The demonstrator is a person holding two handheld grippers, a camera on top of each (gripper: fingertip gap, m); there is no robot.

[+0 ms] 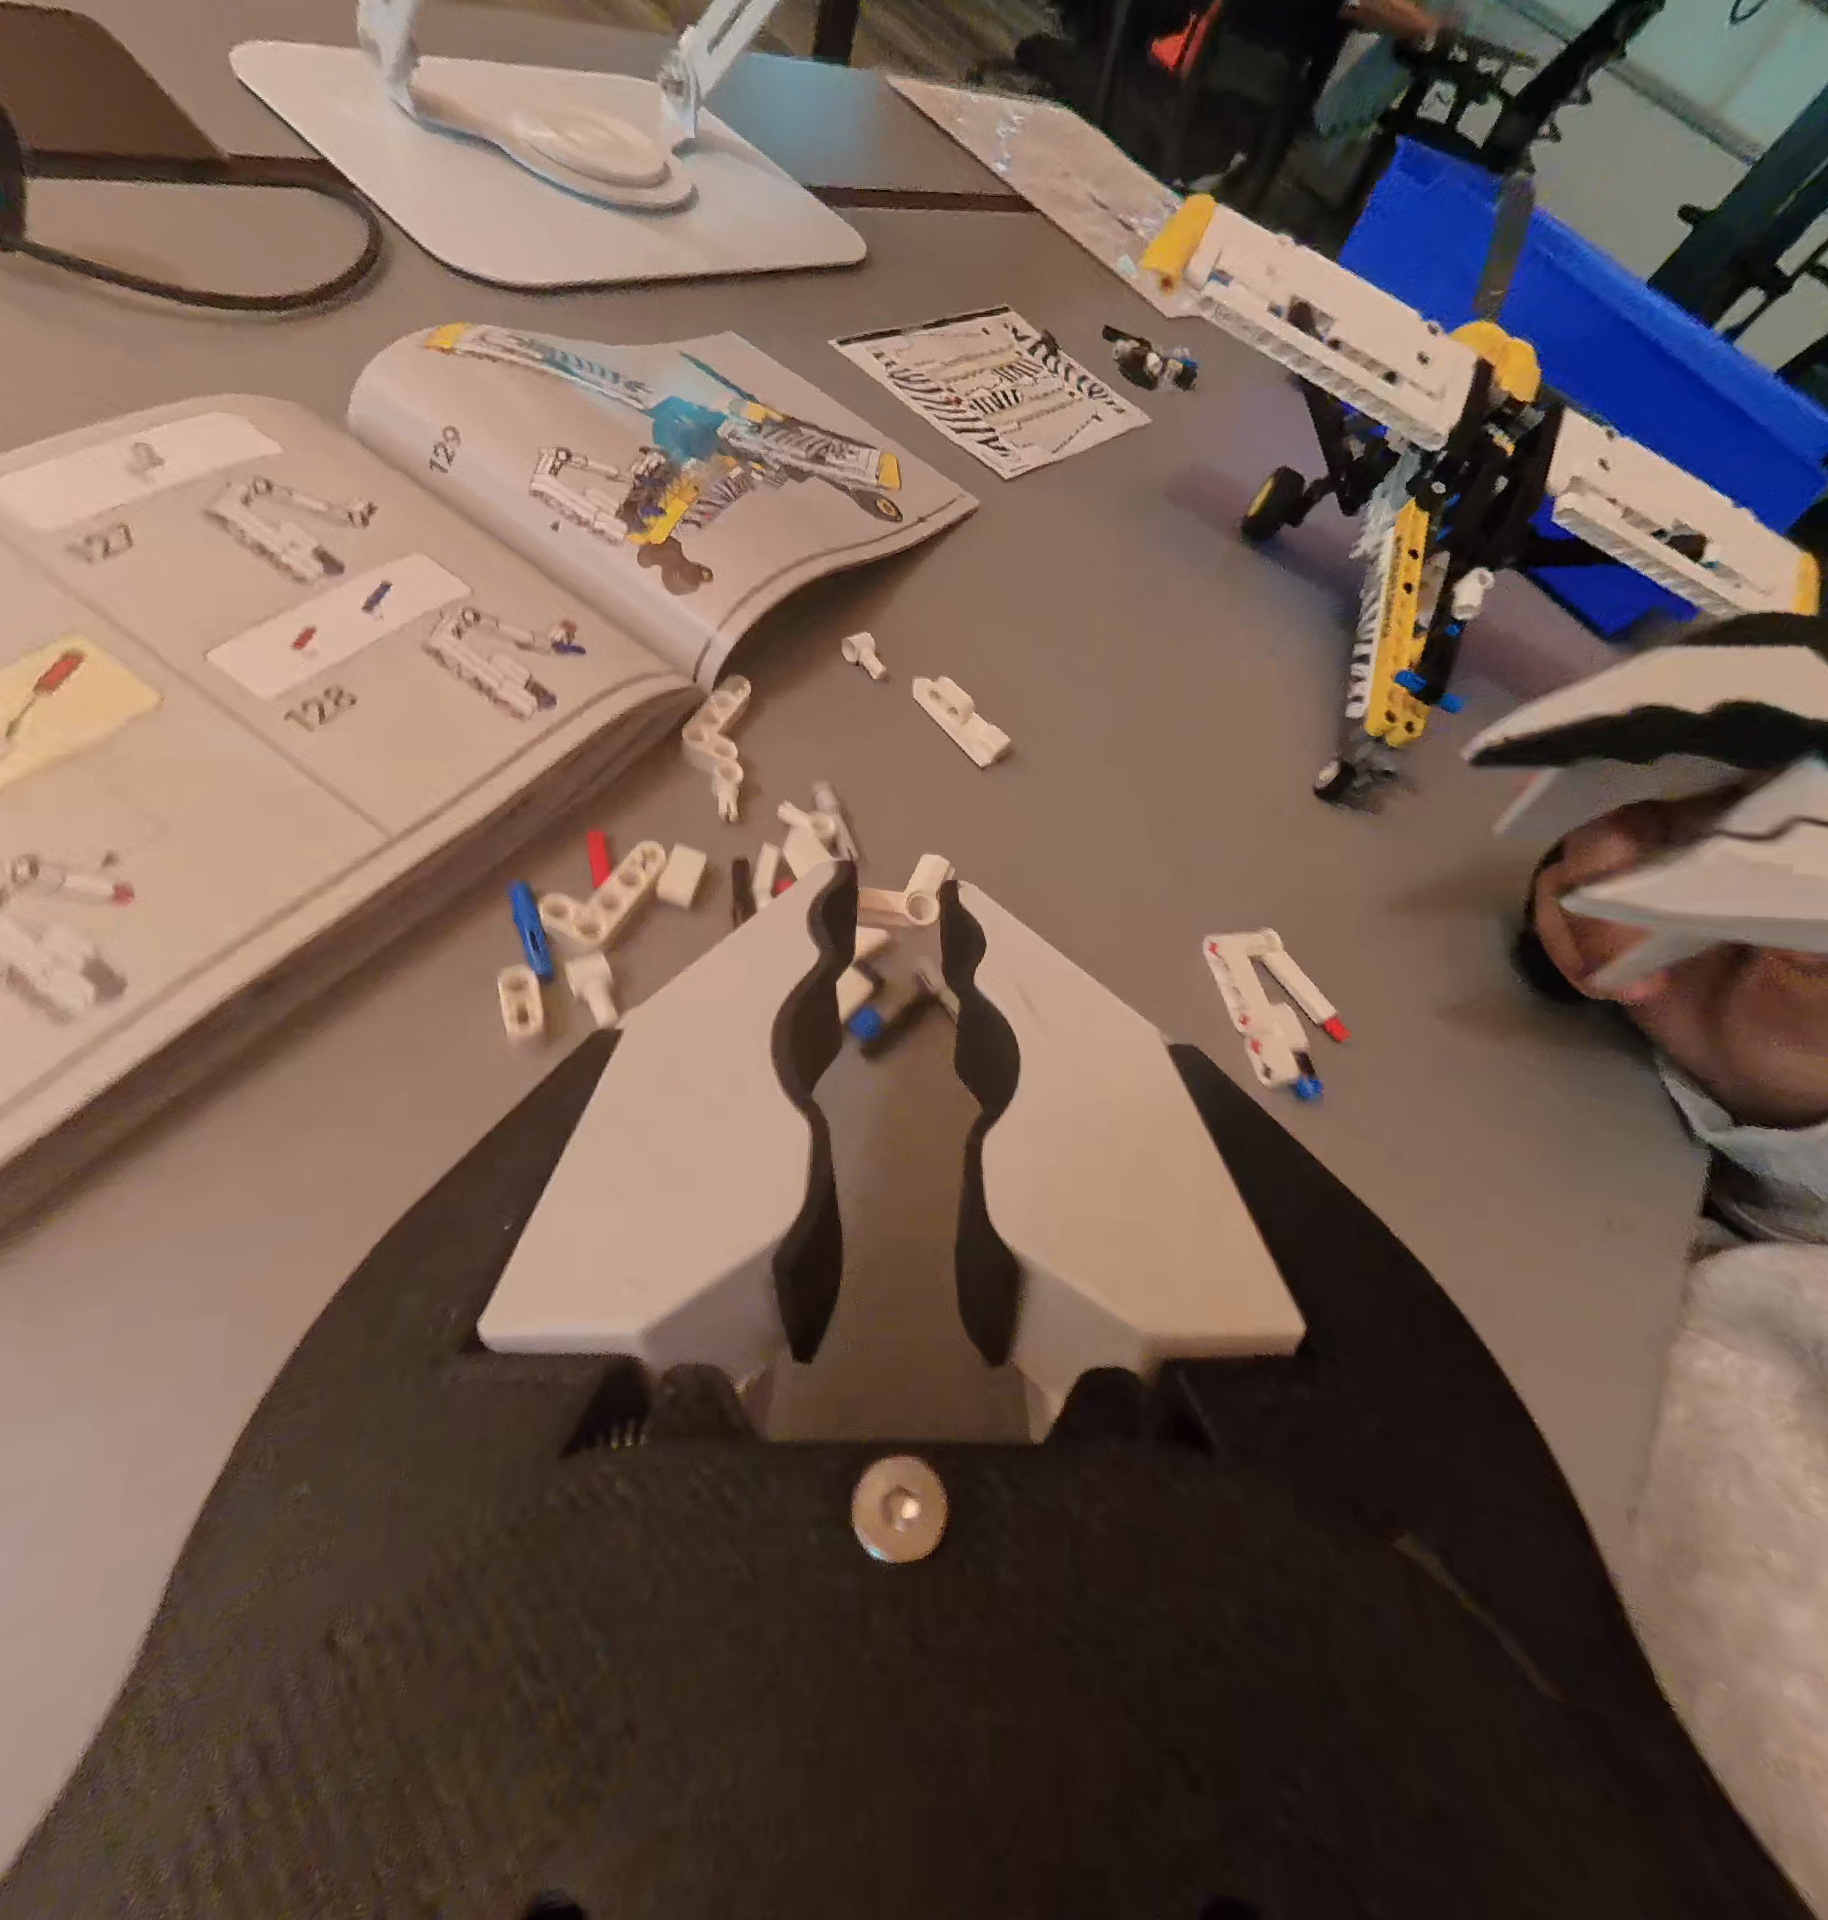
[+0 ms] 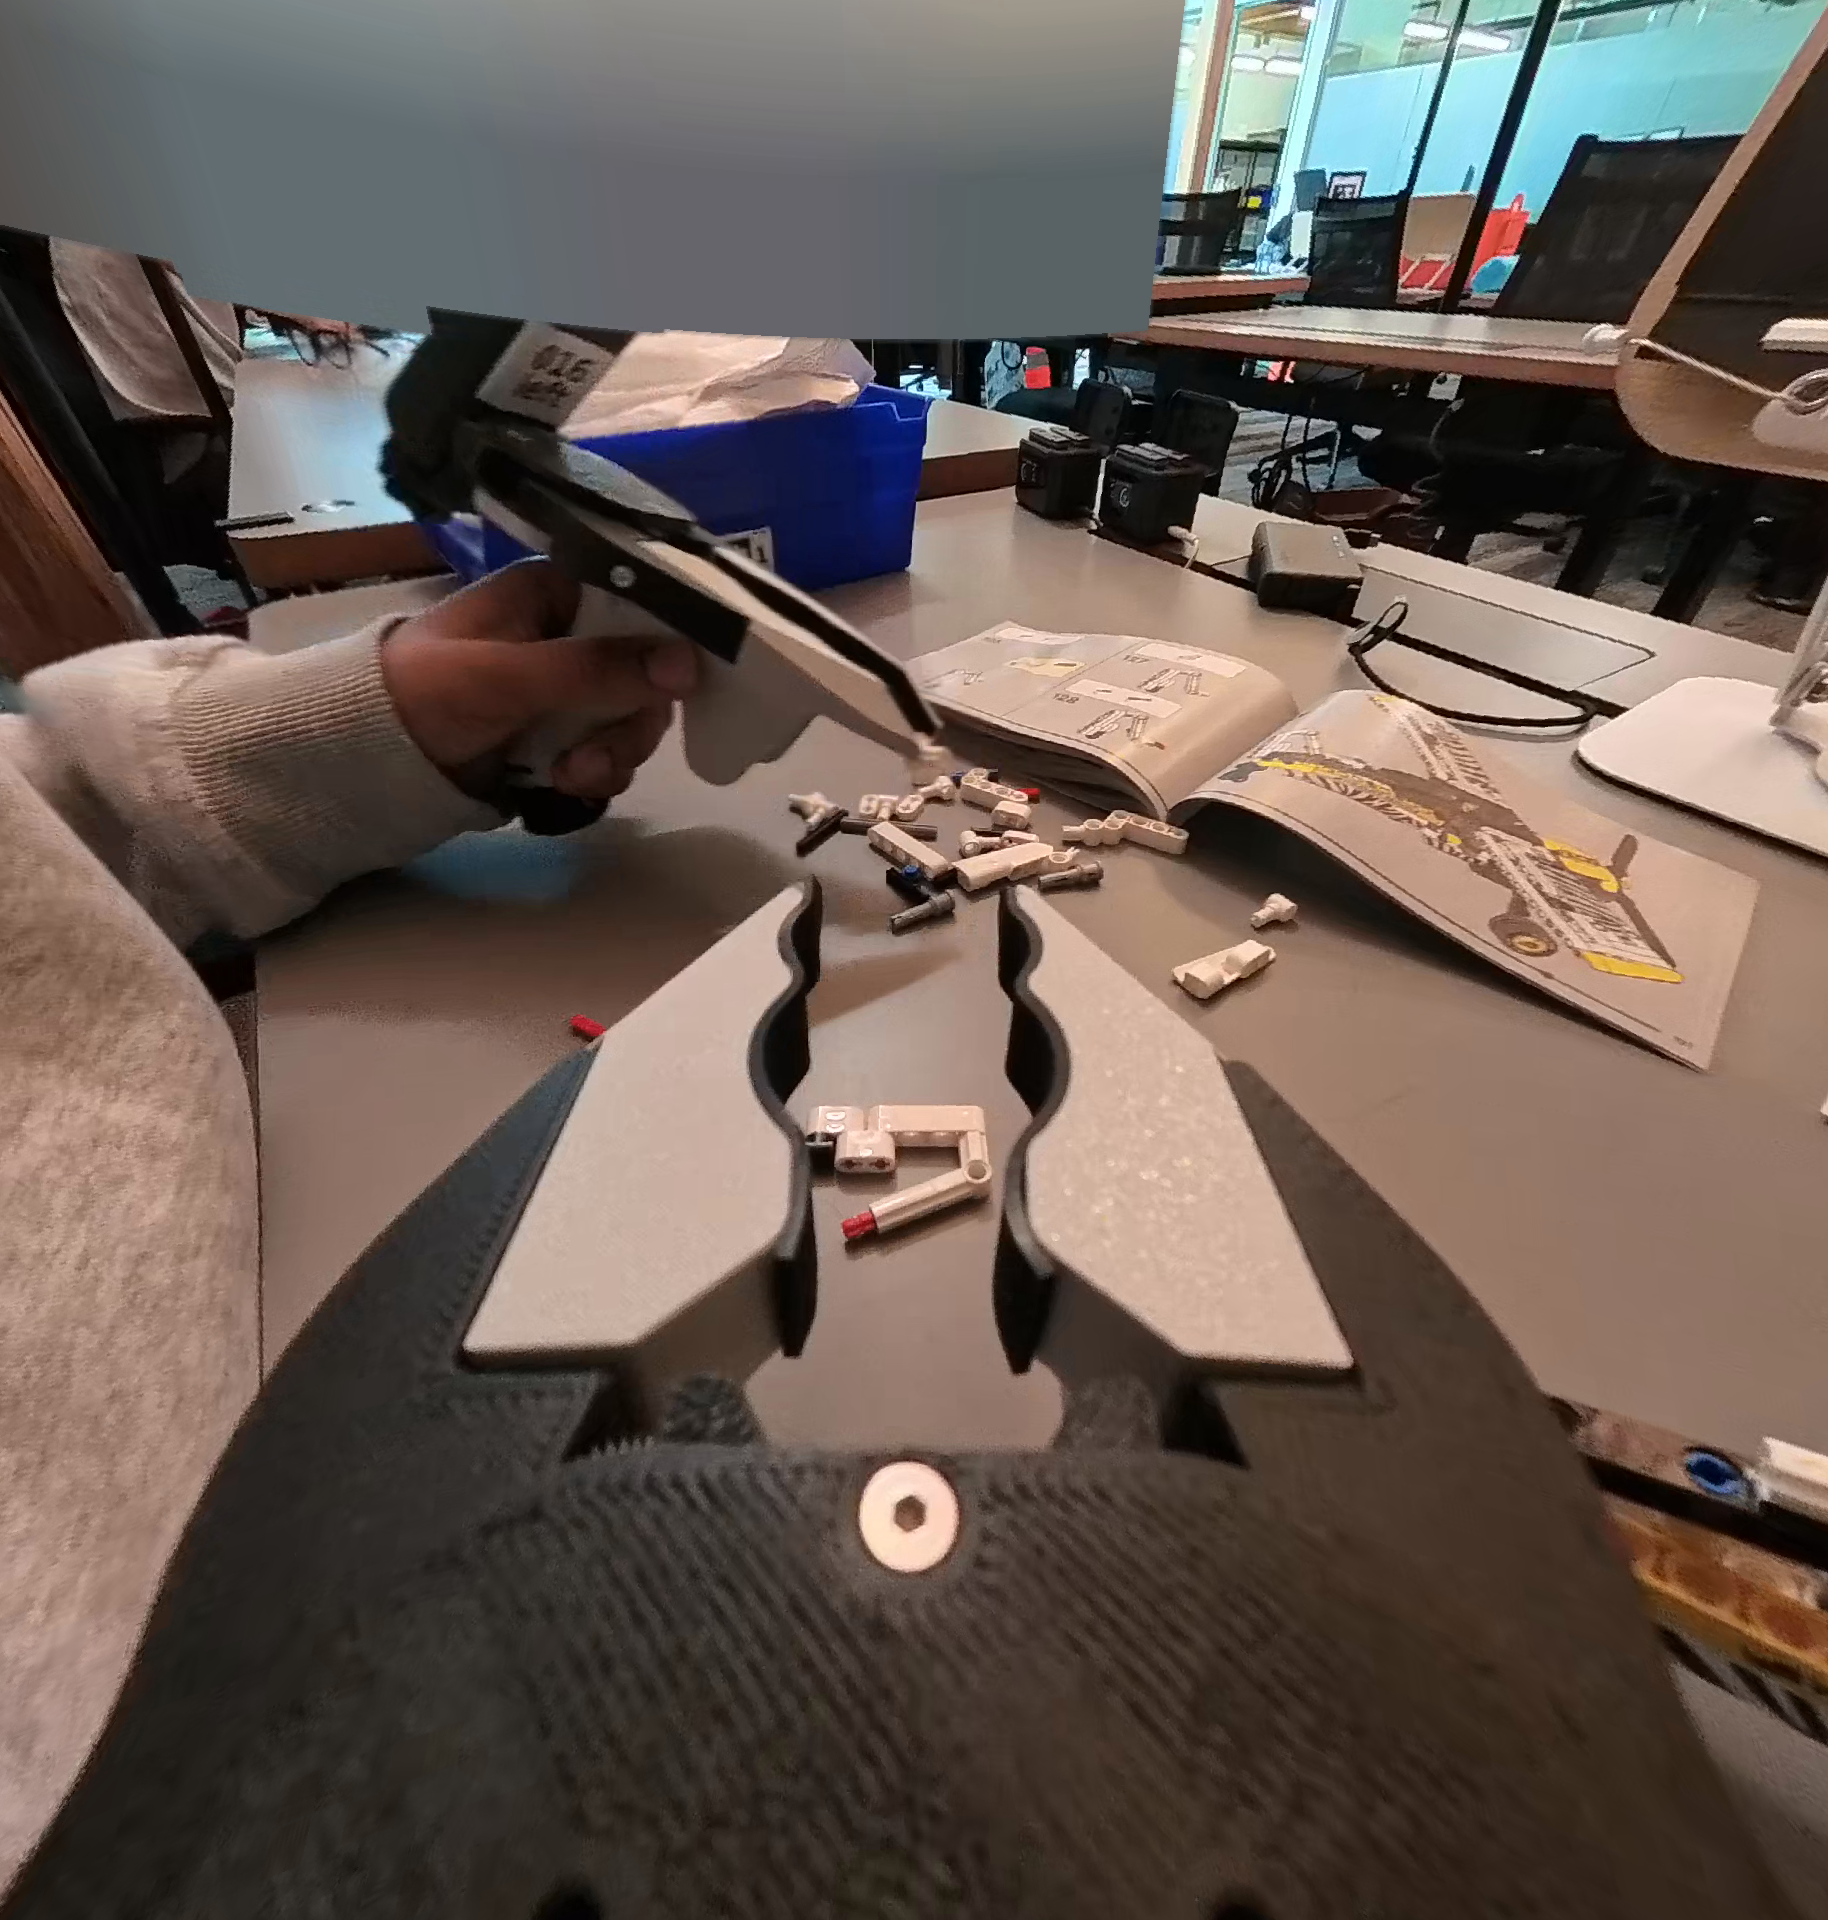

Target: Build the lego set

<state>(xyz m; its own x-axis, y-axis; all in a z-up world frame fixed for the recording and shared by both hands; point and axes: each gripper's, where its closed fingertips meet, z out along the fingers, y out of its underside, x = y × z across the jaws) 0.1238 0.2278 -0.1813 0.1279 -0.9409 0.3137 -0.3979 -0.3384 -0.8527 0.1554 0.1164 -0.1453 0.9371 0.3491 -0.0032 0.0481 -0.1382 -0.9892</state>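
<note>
The tabletop [image 1: 1097, 665] is grey and carries all parts of the set. At upper right of the left wrist view stands the part-built plane [image 1: 1429, 436], white and yellow with black struts, in front of a blue bin [image 1: 1616, 312]. The instruction booklet [image 1: 370, 644] lies open at left of that view; its pages carry step numbers and diagrams, which are not transcribed here. A small sticker sheet [image 1: 993, 390] lies beyond it. A white tag with print rides on the far gripper in the right wrist view; no brand mark is legible anywhere.

The loose parts pile [image 1: 744, 883] sits at frame centre of the left wrist view. The left gripper [image 1: 894, 894] is directly over it, fingers narrowly apart, with a small white connector [image 1: 905, 896] at the tips. The right wrist view suggests a white piece pinched there; a firm grip cannot be confirmed.

The small white sub-assembly [image 2: 905, 1148], with a red-tipped arm, lies on the tabletop between the fingers of the right gripper [image 2: 910, 914], which stand wide and hold nothing. Its long axis runs across the gap, left to right in frame. The right gripper is plainly the nearer; judged from this, a pick-up would need the fingers lowered and closed across its short side.
</note>
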